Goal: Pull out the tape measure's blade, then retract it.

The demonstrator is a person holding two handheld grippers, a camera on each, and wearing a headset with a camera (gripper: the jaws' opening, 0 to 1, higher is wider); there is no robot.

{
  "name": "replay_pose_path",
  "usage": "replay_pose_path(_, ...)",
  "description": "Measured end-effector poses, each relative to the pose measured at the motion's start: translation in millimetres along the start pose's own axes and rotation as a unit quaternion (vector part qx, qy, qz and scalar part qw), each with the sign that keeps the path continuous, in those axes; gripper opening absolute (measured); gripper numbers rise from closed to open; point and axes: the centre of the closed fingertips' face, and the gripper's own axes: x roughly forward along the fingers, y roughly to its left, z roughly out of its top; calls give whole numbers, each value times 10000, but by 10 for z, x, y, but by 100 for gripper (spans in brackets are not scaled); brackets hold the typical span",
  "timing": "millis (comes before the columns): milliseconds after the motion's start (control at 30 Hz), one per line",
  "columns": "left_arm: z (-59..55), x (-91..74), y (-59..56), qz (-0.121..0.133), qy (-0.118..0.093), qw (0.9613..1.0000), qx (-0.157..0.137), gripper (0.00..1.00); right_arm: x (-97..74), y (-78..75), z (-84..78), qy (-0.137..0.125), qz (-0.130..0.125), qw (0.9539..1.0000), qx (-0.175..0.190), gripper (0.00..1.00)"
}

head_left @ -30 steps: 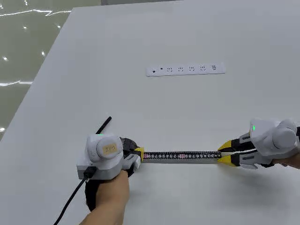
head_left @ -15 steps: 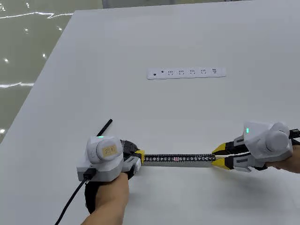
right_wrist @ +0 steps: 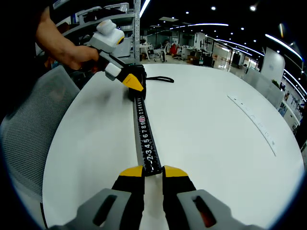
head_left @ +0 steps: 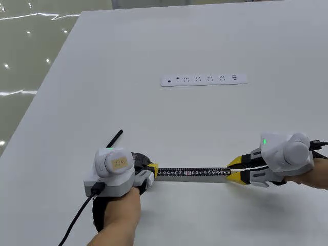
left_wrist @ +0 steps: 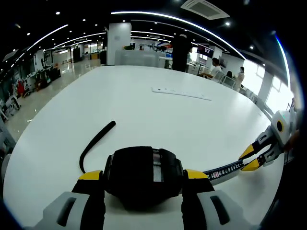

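Retraction looks to be the step in hand, as I judge it. The blade (head_left: 193,172) lies drawn out flat on the white table (head_left: 128,77), running from the tape measure case (left_wrist: 144,172) at about 7 o'clock in the head view toward 3 o'clock. The left gripper (head_left: 146,169) has its jaws spread wide around the black case and pressed on its two sides, pinning it to the table. The right gripper (right_wrist: 152,170), at 4 o'clock in the head view, has its jaws nearly together, pinching the blade's free end between the yellow tips. A black strap (left_wrist: 96,141) trails from the case toward 11 o'clock, and a power strip (head_left: 204,79) lies well apart toward 12 o'clock.

The case is probably compact, hard and fairly weighty, with smooth sides that could slip under a sideways pull, so a hold across its flanks seems soundest. The blade is likely thin, springy steel, stiff along its curve, prone to kink if bent, and drawn back by a spring. Its end is the place to take hold. Let go at once and it may whip home, so it wants feeding back toward 9 o'clock under a firm pinch.
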Motion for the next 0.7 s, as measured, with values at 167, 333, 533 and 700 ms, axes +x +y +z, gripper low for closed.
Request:
replay_pose_path(167, -3, -3, 0, -11, 7, 10000, -7, 61, 15, 7, 14, -15, -2, 10000, -2, 13)
replay_pose_path(333, -1, -1, 3, -22, 10, 10000, -16, 61, 33, 4, 27, -27, 1, 10000, 4, 13)
replay_pose_path(533, 0, -2, 1, -34, 13, 10000, -25, 61, 62, 2, 46, -36, -2, 10000, 4, 13)
replay_pose_path(700, 1, -5, -1, -37, 19, 10000, -34, 61, 80, 10, 76, -49, 4, 10000, 12, 13)
